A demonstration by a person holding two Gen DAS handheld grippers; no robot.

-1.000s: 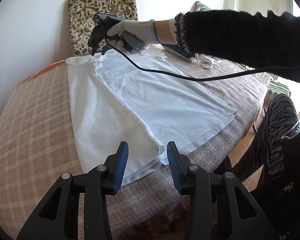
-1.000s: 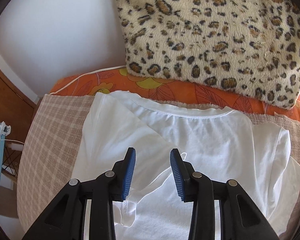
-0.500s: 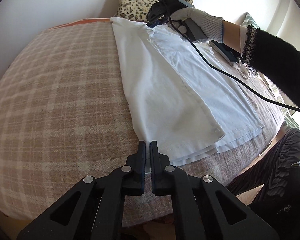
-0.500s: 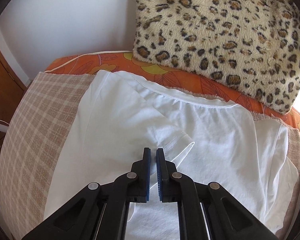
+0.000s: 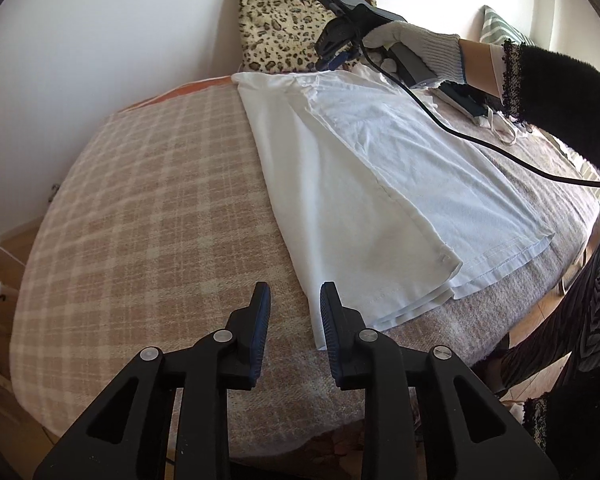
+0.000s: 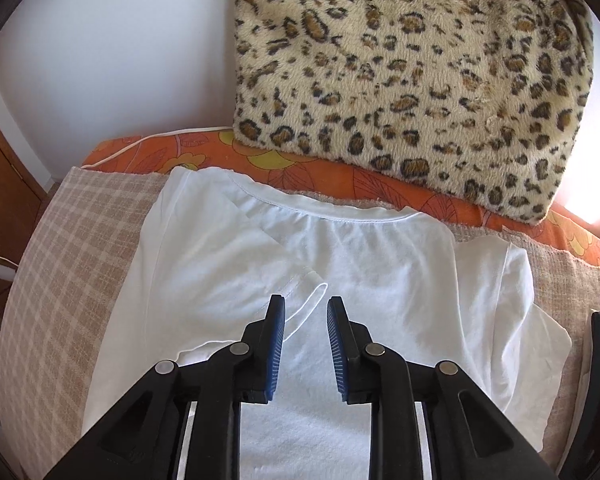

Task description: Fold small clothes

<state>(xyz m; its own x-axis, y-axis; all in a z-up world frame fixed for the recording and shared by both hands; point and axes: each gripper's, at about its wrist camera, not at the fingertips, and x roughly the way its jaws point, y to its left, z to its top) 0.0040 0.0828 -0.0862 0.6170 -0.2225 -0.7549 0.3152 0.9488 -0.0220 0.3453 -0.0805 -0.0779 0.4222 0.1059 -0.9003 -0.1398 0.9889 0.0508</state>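
White wall backs a checked blanket (image 5: 148, 216) spread over the surface, with a leopard-print cushion (image 6: 412, 80) at its far edge. On the blanket lies the white T-shirt (image 5: 380, 200), its left side folded inward. Half a second ago both my grippers were shut; now my left gripper (image 5: 294, 312) and right gripper (image 6: 306, 322) have just been opening, nothing pinched.

My left gripper (image 5: 294, 312) has just been opening, nothing between its jaws, beside the white shirt's (image 5: 380, 200) hem corner on the checked blanket (image 5: 148, 216); my gloved right hand (image 5: 416, 50) holds the right gripper (image 5: 332, 60) at the collar
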